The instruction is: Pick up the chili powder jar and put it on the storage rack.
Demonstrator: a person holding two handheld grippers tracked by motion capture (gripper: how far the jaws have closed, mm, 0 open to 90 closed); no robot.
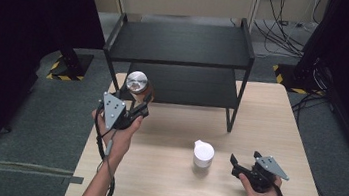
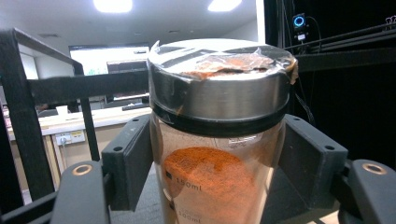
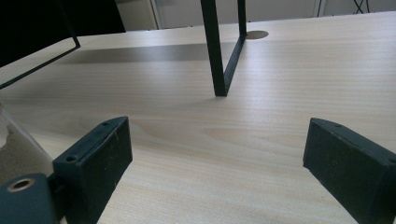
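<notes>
left gripper [image 2: 215,163] clamped clear glass jar of orange powder, steel lid [image 2: 219,100], raised beside black metal shelf [image 1: 181,43] | right gripper [image 3: 217,163] jaws wide apart, nothing between, over pale wooden table [image 3: 261,116]

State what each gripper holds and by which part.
Left gripper clamps the spice jar by its glass body, just below the metal lid. Right gripper holds nothing.
</notes>
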